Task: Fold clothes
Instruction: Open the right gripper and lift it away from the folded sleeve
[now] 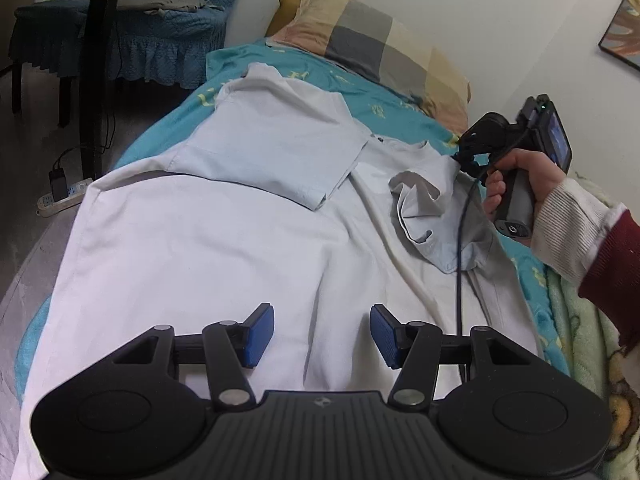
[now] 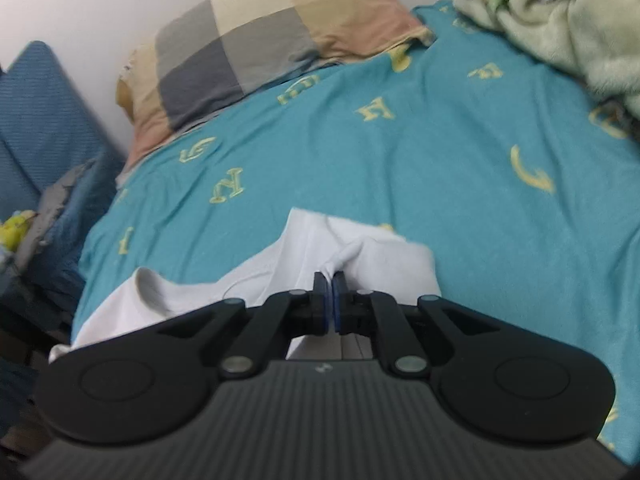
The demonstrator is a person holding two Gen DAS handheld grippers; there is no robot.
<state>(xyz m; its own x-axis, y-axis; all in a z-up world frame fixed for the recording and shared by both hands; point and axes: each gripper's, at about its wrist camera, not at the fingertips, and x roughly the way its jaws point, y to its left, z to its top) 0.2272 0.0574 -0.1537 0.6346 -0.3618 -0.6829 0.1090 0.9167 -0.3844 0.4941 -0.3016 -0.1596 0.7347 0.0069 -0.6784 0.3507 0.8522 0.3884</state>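
A pale blue-white shirt [image 1: 208, 240] lies spread on the bed, its left sleeve [image 1: 276, 148] folded across the body. My left gripper [image 1: 322, 334] is open and empty, hovering over the shirt's lower part. My right gripper [image 2: 330, 298] is shut on a pinch of the shirt's fabric [image 2: 352, 256] near the right sleeve. In the left wrist view the right gripper [image 1: 464, 156] lifts the bunched right sleeve [image 1: 432, 208] at the shirt's right side.
The teal bedsheet [image 2: 440, 140] with yellow letters covers the bed. A checked pillow [image 2: 256, 44] lies at the head by the wall. A green fleece blanket [image 2: 552, 12] is heaped at the right. A blue-covered chair [image 1: 132, 28], a black pole [image 1: 98, 60] and a power strip [image 1: 60, 200] stand left of the bed.
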